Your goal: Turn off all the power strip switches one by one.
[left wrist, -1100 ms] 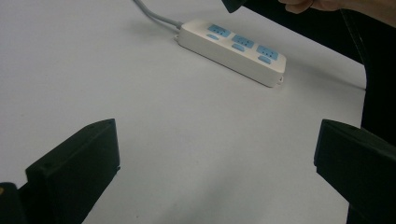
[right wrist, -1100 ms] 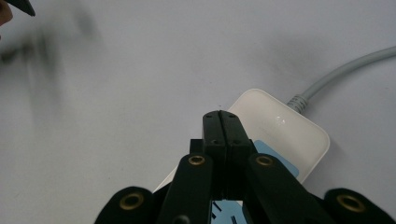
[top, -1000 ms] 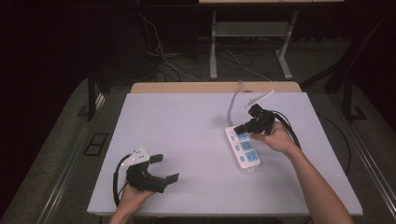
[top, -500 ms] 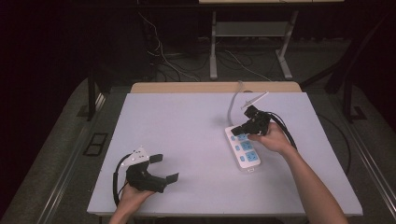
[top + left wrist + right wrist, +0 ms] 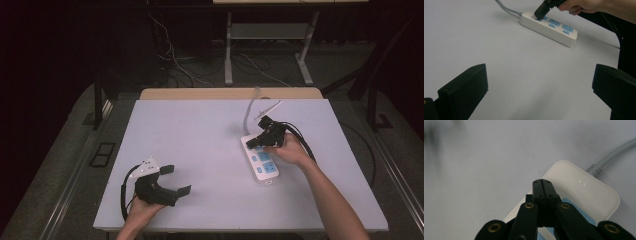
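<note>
So from where I'm standing, the white power strip (image 5: pixel 260 161) with the blue sockets lies flat on the pale counter (image 5: pixel 200 145), out toward about 2 o'clock from the counter's middle, running roughly from 11 to 5 with its grey cord (image 5: pixel 248 111) leaving the far end and heading off toward 12. The right gripper (image 5: pixel 260 142) is right on it: its fingers are pressed tight together with nothing between them, and the tip is down on the blue socket (image 5: pixel 539 19) nearest the cord end. In the right gripper view you can see the two black fingers (image 5: pixel 542 195) squeezed flat against each other over the rounded corner of the strip (image 5: pixel 579 187), with the cord (image 5: pixel 610 157) going off at 2 o'clock. The person's right hand (image 5: pixel 290 150) wraps the gripper body from the 4 o'clock side, with a black cable (image 5: pixel 305 145) trailing back along the forearm. The left gripper (image 5: pixel 177 181) sits well apart from all that, down at about 7 o'clock near the counter's front edge, resting in the left hand (image 5: pixel 142 212) with its fingers spread wide and holding nothing, pointing toward 3. In the left gripper view the two fingers (image 5: pixel 465 87) frame bare counter, and the strip (image 5: pixel 549 28) shows far off at about 1 o'clock.
</note>
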The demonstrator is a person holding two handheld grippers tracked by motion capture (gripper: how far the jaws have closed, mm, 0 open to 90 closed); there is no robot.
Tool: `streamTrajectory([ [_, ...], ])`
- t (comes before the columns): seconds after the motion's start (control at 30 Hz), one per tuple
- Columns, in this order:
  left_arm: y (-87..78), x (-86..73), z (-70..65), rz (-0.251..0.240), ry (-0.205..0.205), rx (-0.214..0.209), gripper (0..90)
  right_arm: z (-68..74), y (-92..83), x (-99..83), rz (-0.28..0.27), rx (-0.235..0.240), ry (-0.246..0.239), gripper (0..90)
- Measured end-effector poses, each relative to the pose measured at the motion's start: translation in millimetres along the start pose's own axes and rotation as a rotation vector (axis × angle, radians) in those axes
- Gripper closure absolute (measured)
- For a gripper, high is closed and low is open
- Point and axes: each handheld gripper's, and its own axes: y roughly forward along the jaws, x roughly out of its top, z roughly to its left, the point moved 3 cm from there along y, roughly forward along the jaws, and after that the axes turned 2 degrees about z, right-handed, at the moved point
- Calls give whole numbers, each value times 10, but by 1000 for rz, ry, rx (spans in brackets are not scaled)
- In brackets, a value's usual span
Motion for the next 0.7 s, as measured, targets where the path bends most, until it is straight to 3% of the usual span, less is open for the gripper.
streamTrajectory([
  [0.33, 12, -3, -11, 4, 2, -3, 0, -21, 6, -1, -17, 5, 5, 900],
  [0.5, 16, -4, -17, 5, 1, -4, 0, -54, 14, -13, -34, 34, 9, 900],
  [0.7, 26, -4, -34, 8, 4, -6, 0, -23, 21, -10, -27, 4, -14, 900],
])
